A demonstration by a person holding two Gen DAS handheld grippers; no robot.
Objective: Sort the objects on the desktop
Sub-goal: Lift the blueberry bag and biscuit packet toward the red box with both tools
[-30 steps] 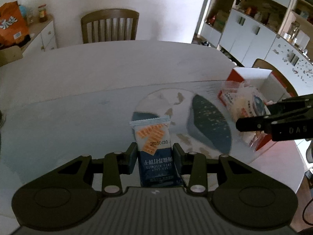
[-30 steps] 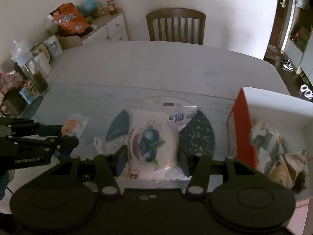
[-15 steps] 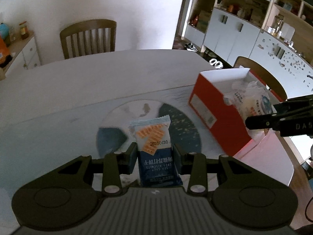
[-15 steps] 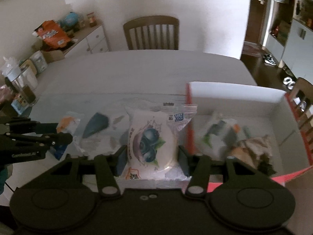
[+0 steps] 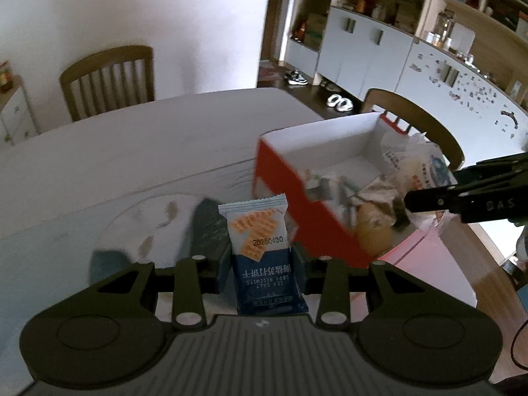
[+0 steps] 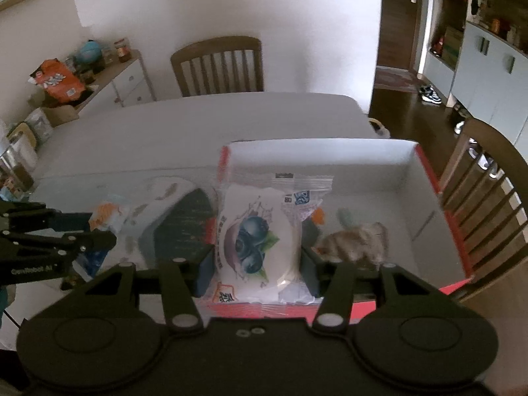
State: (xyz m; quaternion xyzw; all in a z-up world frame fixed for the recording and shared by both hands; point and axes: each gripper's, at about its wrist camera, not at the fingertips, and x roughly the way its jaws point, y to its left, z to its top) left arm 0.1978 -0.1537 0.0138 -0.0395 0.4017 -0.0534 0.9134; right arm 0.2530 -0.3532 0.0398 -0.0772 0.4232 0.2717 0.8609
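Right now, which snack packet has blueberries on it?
The white packet clamped in the right gripper. The left gripper's cracker packet is blue with orange crackers.

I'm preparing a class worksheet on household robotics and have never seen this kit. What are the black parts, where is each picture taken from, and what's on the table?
No robot: a person holds a two-fingered gripper in each hand, with a camera on each looking along the fingers. In the left-hand view, the left gripper clamps a soda biscuit packet. In the right-hand view, the right gripper clamps a blueberry snack packet at the near edge of a red box holding other wrappers. The box stands on the table beside a patterned mat.
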